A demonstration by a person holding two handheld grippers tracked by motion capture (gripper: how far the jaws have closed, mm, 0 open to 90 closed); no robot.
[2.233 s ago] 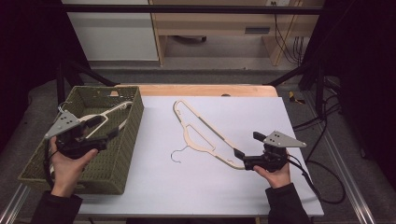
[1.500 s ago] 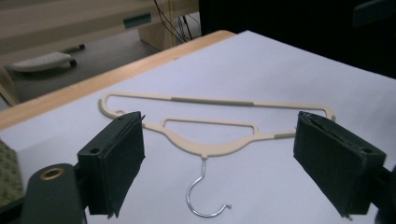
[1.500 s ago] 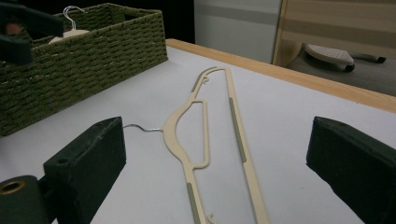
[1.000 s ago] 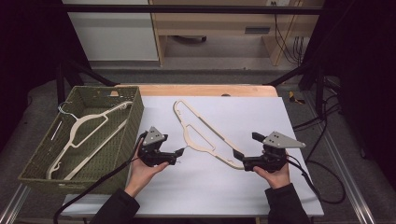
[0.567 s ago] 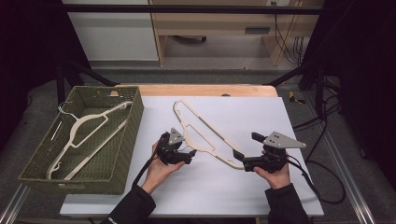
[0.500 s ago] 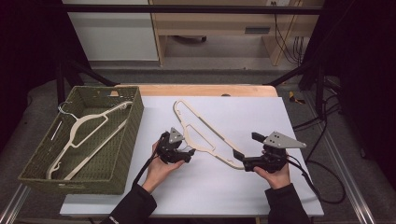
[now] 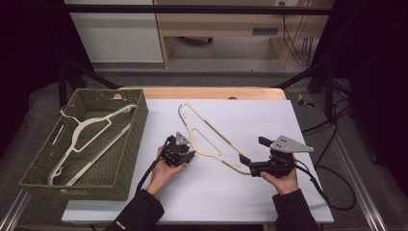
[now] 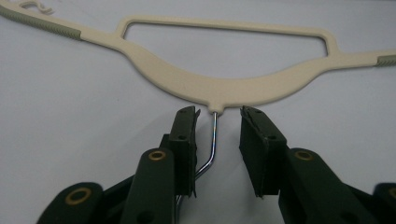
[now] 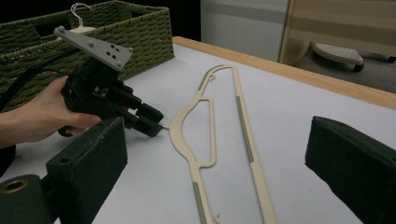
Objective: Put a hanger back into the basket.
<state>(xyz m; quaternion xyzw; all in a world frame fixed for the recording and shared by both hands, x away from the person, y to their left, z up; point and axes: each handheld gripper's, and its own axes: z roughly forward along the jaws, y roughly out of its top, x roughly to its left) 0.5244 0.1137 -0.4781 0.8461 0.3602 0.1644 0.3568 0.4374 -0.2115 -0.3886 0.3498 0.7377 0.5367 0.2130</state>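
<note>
A cream hanger (image 7: 211,144) lies flat on the white table, running from the far middle towards the near right. Its thin metal hook (image 8: 214,135) points at my left gripper (image 7: 190,155). In the left gripper view the jaws of the left gripper (image 8: 218,116) stand on either side of the hook just below the hanger's neck (image 8: 224,88). They have just been closing, and a gap still shows on each side of the wire. My right gripper (image 7: 242,161) rests at the hanger's near end with its jaws wide apart (image 9: 217,140) and nothing between them.
A green woven basket (image 7: 130,144) stands at the left of the table and holds a second cream hanger (image 7: 91,130). The wooden table edge (image 7: 211,92) runs along the far side. Cables trail from both grippers towards the person.
My left hand came from the basket across to the hanger's hook and sank to the table. Its jaws narrowed around the wire. The right hand and the hanger stayed put.
</note>
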